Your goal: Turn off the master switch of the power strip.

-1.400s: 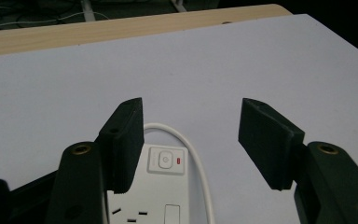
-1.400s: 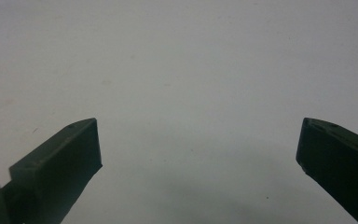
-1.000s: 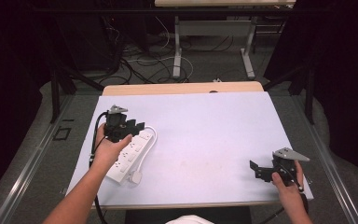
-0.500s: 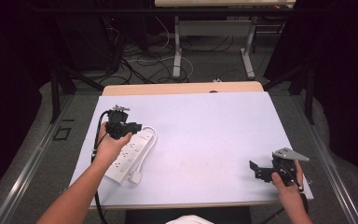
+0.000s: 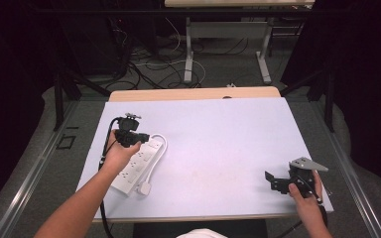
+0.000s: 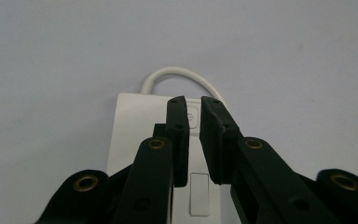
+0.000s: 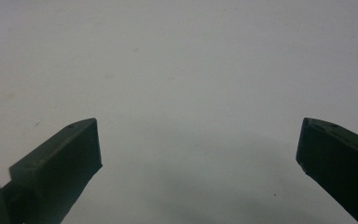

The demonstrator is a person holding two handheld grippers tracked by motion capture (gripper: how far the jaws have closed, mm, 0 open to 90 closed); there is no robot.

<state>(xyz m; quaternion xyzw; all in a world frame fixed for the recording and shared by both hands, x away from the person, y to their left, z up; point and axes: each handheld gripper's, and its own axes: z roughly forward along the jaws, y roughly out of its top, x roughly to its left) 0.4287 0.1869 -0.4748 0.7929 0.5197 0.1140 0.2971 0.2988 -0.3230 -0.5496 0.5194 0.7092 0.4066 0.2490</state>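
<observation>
Jaws of our left gripper have just been closing and stand nearly together, pinching nothing, above the switch end of the white power strip at the table's left. Our right gripper's jaws are spread wide over bare tabletop.

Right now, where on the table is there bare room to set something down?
The whole middle of the table is bare, between the power strip with its cord at the left and the right claw at the near right corner. The far strip is free too. It is crowded only around the left claw.
</observation>
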